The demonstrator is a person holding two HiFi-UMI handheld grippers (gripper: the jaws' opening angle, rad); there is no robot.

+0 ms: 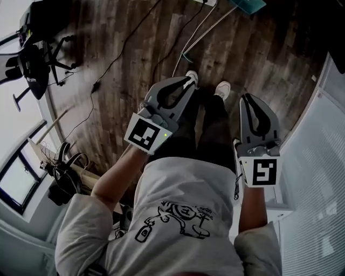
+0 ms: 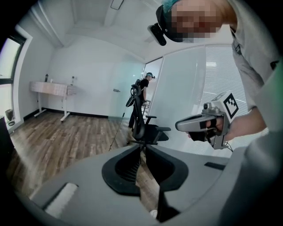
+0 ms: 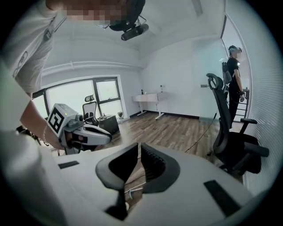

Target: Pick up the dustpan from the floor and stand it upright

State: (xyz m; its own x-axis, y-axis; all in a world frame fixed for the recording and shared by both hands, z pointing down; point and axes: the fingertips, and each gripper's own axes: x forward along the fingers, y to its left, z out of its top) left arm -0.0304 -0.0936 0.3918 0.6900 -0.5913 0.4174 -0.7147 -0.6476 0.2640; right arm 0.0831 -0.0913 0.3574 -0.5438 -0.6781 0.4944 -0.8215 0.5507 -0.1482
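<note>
1. The left gripper (image 1: pixel 186 82) has its jaws pressed together at the tips, and nothing sits between them. Only wooden floor (image 1: pixel 124 43) shows through the gap behind the tips.
2. The right gripper (image 1: pixel 249 100) also has its jaws closed tip to tip and is empty. In its own view, a thin white cord (image 3: pixel 132 189) on the floor shows through the opening behind the tips.
3. Both grippers point forward and slightly down, side by side but apart, with the person's legs and white shoes (image 1: pixel 222 88) between and just beyond the jaw tips.
4. A teal object (image 1: pixel 249 4) lies on the floor well ahead of both sets of jaws, nearer the right gripper's line. Pale rods or cords (image 1: pixel 202 35) run back from it toward the left jaws. It is cut off by the frame edge, so I cannot tell whether it is the dustpan.
5. Beyond the left jaws stands a black office chair (image 2: pixel 146 128), with another person (image 2: pixel 143 86) behind it by the glass wall.
6. A black cable (image 1: pixel 116 59) trails over the floor outside the left jaws.
</note>
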